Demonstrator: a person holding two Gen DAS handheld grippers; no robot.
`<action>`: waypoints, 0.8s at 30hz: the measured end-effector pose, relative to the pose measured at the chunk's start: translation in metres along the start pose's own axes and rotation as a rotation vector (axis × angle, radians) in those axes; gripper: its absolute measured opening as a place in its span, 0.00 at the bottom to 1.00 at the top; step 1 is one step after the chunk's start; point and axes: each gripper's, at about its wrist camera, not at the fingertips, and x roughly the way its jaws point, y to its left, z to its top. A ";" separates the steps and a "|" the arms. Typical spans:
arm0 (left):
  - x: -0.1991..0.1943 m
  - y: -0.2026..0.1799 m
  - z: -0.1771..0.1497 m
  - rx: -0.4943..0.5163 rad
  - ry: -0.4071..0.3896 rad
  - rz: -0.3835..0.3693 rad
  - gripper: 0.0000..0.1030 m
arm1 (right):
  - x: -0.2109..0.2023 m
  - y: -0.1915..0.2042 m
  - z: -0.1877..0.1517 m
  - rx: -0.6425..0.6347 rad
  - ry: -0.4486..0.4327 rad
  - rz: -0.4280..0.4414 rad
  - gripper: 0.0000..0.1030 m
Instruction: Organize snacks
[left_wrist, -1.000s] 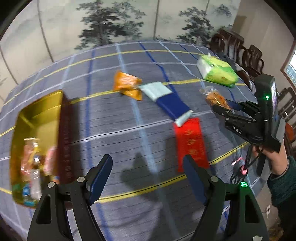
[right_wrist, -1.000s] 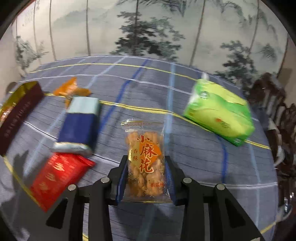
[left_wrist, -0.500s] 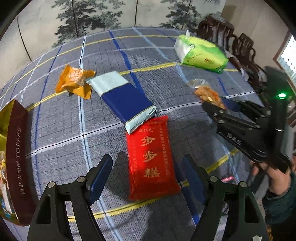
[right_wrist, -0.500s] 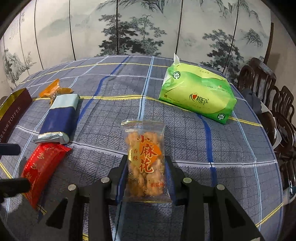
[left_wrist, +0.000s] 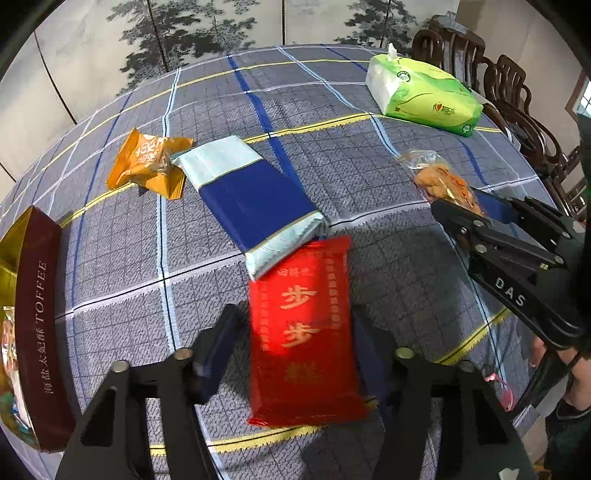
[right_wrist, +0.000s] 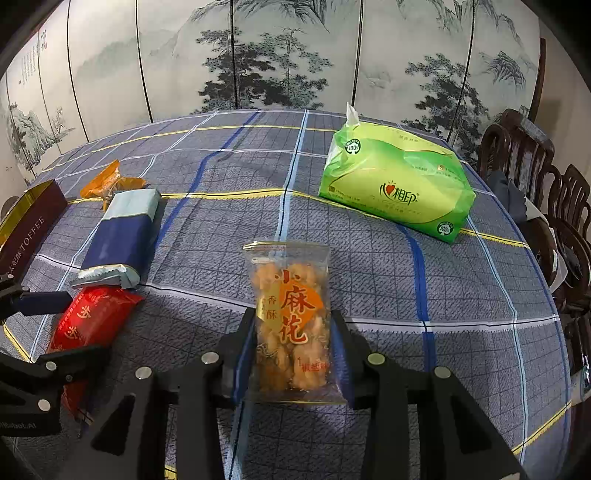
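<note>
Checked woven tablecloth (right_wrist: 369, 280), right gripper (right_wrist: 291, 347) clamping crinkly clear snack bag (right_wrist: 291, 317), left gripper (left_wrist: 295, 343) spread around glossy red packet (left_wrist: 303, 332)

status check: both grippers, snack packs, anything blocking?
Left gripper open, straddling flat red foil snack pack. Right gripper shut on clear bag of fried twists. Blue-and-white wrapped bar overlaps the red pack's far end.

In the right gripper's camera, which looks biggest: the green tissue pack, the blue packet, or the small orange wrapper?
1. Green tissue pack, clearly largest.
2. Blue packet.
3. Orange wrapper, smallest, though farthest away and partly hidden behind the blue packet.
</note>
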 end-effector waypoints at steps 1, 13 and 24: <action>-0.002 0.000 -0.001 0.003 0.001 0.001 0.43 | 0.000 0.000 0.000 0.000 0.000 0.000 0.38; -0.021 0.015 -0.028 -0.006 0.074 -0.044 0.40 | 0.000 0.000 0.000 0.000 0.000 0.000 0.38; -0.060 0.056 -0.046 -0.080 0.036 -0.031 0.40 | 0.000 0.000 0.000 -0.001 0.001 -0.001 0.38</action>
